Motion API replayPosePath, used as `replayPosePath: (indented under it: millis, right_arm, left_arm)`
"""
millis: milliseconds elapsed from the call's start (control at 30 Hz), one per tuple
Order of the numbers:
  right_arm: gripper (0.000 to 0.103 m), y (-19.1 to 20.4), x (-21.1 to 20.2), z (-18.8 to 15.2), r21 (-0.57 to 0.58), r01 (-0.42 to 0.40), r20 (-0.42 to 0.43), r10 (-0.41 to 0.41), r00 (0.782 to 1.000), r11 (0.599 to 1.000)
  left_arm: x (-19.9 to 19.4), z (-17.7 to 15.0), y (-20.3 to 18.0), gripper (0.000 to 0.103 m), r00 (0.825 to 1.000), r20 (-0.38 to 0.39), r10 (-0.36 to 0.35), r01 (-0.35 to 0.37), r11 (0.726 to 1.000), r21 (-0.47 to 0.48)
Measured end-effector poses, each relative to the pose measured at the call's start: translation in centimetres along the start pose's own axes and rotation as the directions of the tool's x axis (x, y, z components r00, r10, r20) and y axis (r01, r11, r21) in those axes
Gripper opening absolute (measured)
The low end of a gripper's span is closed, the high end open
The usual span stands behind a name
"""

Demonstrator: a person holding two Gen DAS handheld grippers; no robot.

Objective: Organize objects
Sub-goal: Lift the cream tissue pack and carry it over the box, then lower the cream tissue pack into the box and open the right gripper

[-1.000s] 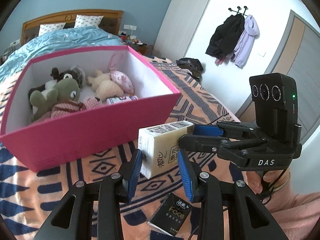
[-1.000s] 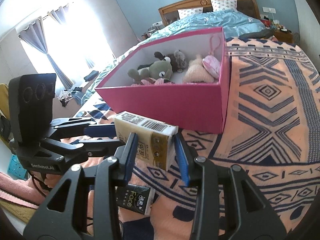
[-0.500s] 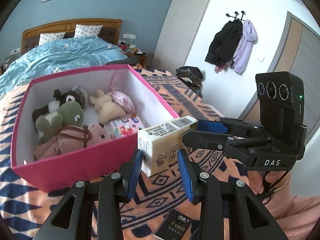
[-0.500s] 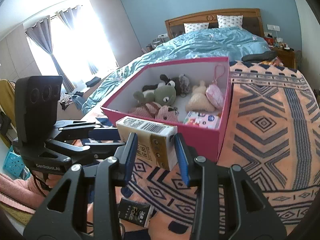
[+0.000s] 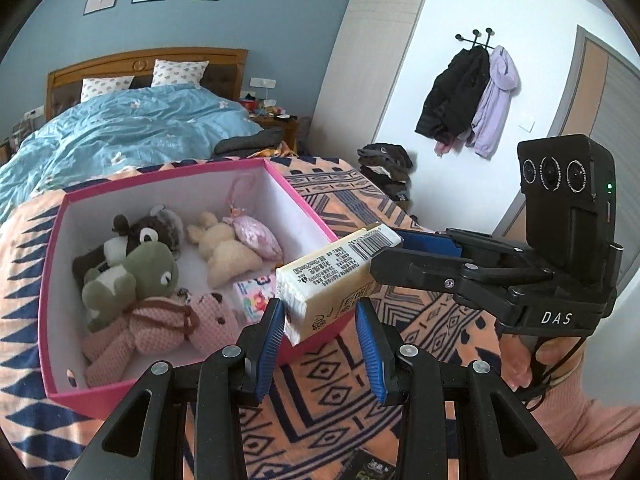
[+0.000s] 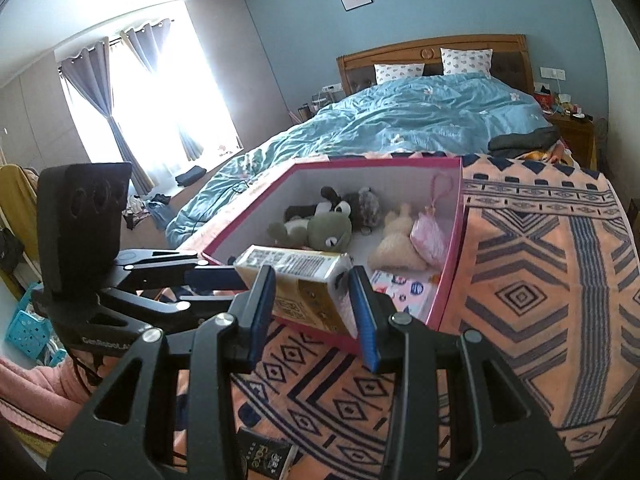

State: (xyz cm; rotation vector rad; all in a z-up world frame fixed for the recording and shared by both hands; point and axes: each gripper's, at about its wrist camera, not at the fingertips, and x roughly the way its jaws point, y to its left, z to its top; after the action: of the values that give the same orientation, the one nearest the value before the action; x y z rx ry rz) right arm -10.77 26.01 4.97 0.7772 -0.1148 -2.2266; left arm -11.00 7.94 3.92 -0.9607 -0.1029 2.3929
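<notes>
The patterned blanket (image 5: 360, 380) carried the pink box (image 5: 56, 320), which was already half full of plush toys (image 5: 132, 272). The tissue pack (image 5: 332, 276) hung in the air over the near wall of the box. The left gripper (image 5: 318, 314) was clamped on one end and the right gripper (image 6: 311, 284) on the other. To do this well, I think both hands should move together, clear the rim, and lower the pack into the free corner before letting go.
</notes>
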Motion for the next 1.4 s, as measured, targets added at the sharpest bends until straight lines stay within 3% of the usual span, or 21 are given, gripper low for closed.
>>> replayPosePath:
  millis: [167,500,900,1067,1200,1400]
  right_arm:
    - [0.041,-0.4,0.7,1.0,-0.005,0.004,0.000,-0.004,1.000,1.000]
    - [0.041,-2.2,3.4,1.6,0.017,0.021,-0.062,-0.020,0.998,1.000]
    - [0.041,-4.6,6.7,1.2,0.076,0.079,-0.159,-0.066,0.985,0.994]
    - [0.041,-5.1,8.4,1.5,0.068,0.153,-0.185,-0.138,0.973,0.986]
    - [0.041,-4.8,8.7,1.8,0.040,0.191,-0.161,-0.182,0.970,0.981]
    - [0.042,-4.4,8.0,1.5,0.024,0.177,-0.139,-0.172,0.975,0.984]
  left_arm:
    - [0.8,0.8,0.8,0.036,1.000,-0.009,0.014,-0.014,1.000,-0.008]
    - [4.5,1.1,2.9,0.036,0.994,-0.112,0.013,-0.020,0.998,-0.059]
    - [8.4,1.7,4.1,0.036,0.973,-0.228,0.048,-0.061,0.997,-0.049]
    - [10.2,2.2,4.9,0.036,0.960,-0.271,0.078,-0.097,0.993,-0.060]
    - [11.1,2.2,5.8,0.036,0.954,-0.282,0.105,-0.133,0.988,-0.082]
    - [10.4,1.5,5.8,0.036,0.963,-0.248,0.105,-0.130,0.988,-0.084]
